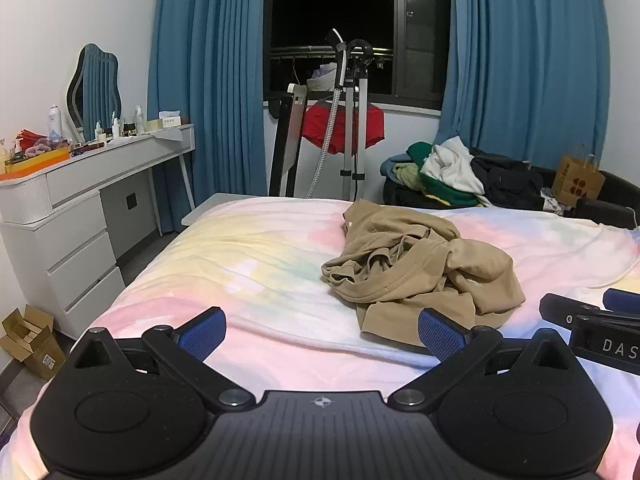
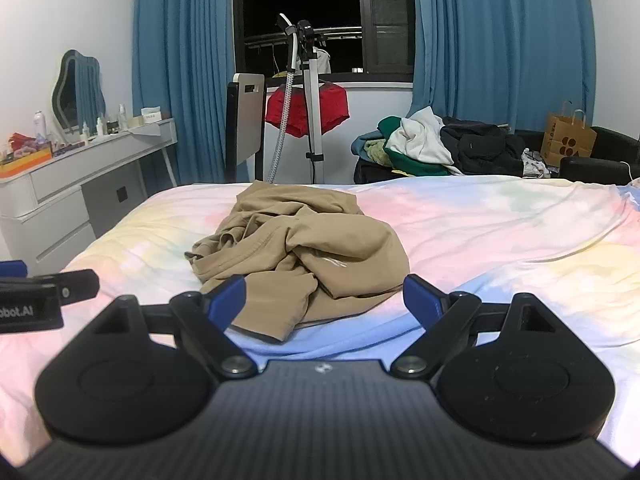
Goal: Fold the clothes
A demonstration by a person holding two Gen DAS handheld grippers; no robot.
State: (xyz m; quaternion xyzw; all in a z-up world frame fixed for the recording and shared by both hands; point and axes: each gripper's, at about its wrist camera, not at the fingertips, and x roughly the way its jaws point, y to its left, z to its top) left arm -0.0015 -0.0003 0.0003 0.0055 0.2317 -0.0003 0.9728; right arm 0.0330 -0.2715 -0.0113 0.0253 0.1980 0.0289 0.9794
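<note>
A crumpled tan garment lies in a heap on the pastel tie-dye bedsheet. In the left wrist view my left gripper stands open just short of the heap, with its right pad at the cloth's near edge. The right gripper's black body pokes in at the right edge of that view. In the right wrist view the same garment sits straight ahead on the sheet. My right gripper is open, its fingers on either side of the cloth's near hem, holding nothing.
A white dressing table with bottles and a mirror stands left of the bed. A garment steamer stand with a red item is by the dark window. A dark couch holds a pile of clothes and a paper bag. Cardboard boxes are on the floor.
</note>
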